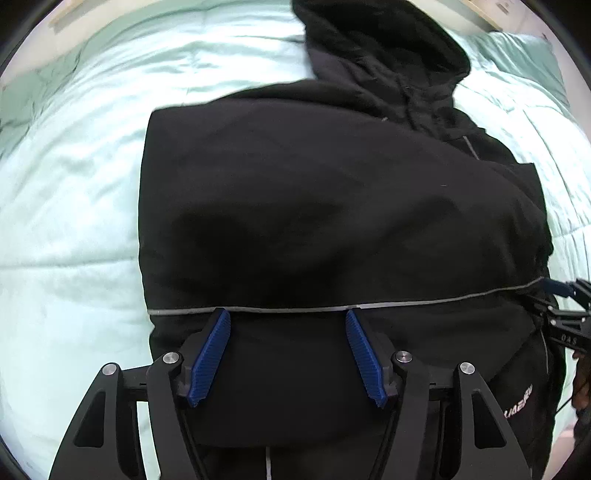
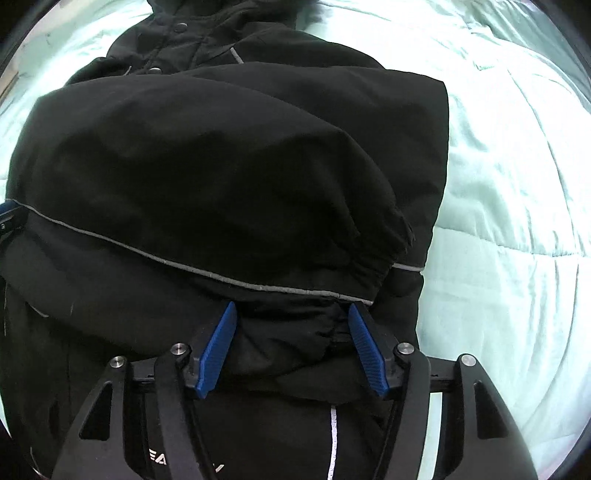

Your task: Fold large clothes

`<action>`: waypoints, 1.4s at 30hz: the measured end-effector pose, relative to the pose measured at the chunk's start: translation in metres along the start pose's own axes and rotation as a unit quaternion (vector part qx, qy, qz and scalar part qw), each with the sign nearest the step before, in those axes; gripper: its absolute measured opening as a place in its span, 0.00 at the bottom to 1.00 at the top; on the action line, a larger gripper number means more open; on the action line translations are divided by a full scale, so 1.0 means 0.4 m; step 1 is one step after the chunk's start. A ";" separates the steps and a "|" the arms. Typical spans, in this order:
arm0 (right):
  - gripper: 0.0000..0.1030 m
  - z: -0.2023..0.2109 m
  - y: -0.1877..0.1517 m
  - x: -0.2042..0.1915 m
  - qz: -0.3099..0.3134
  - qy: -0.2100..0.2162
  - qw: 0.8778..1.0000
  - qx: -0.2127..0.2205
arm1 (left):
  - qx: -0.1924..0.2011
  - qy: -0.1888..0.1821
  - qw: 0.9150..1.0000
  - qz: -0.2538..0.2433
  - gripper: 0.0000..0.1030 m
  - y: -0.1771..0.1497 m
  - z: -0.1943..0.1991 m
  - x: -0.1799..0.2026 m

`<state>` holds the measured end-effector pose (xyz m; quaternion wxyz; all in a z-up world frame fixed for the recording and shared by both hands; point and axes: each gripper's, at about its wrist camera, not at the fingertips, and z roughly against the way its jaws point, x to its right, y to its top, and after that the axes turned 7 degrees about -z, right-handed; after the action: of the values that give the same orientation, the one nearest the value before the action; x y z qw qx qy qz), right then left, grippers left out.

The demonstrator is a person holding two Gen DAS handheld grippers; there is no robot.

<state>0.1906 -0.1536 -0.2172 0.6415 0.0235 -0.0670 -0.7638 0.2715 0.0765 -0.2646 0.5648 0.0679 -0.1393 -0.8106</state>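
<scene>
- Black jacket (image 1: 332, 206) is lying on a pale green quilt (image 1: 74, 221), partly folded, with the hood (image 1: 384, 55) end pointing away from both cameras.
- A thin grey stripe (image 1: 295, 308) runs across the jacket, just past the tips of both grippers.
- Left gripper (image 1: 288, 315) points steeply down at the near part of the jacket. Its blue pads (image 1: 210, 362) are spread apart with black fabric lying flat in the gap. Pads don't look like they're squeezing anything, so I'd call it spread, not pinching.
- Right gripper (image 2: 291, 308) points pretty much straight down over the jacket's other side. Pads (image 2: 218, 354) are spread here too, and a bunched-up fold of fabric (image 2: 295, 343) sits between them. The right pad looks like it's right against the cloth, the left one has a bit of a gap, so not a real pinch as far as I can tell.
- In the left view the right gripper pokes in at the far right edge, right by the end of the stripe.
- White lettering (image 1: 519, 404) shows on the near part of the jacket, too cut off to read.
- A couple of snap buttons (image 2: 181, 26) show up near the hood in the right view.
- Quilt shows on both sides of the jacket.
</scene>
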 end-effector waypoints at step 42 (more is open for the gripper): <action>0.05 -0.025 0.653 0.117 -0.096 0.147 0.974 0.141 | 0.063 -0.171 0.970 0.162 0.10 0.631 -0.259 -0.298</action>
<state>0.4386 -0.2444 -0.1901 0.5582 0.2320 -0.0760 -0.7930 0.5677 0.0910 -0.2926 0.6509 -0.0597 -0.2939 -0.6974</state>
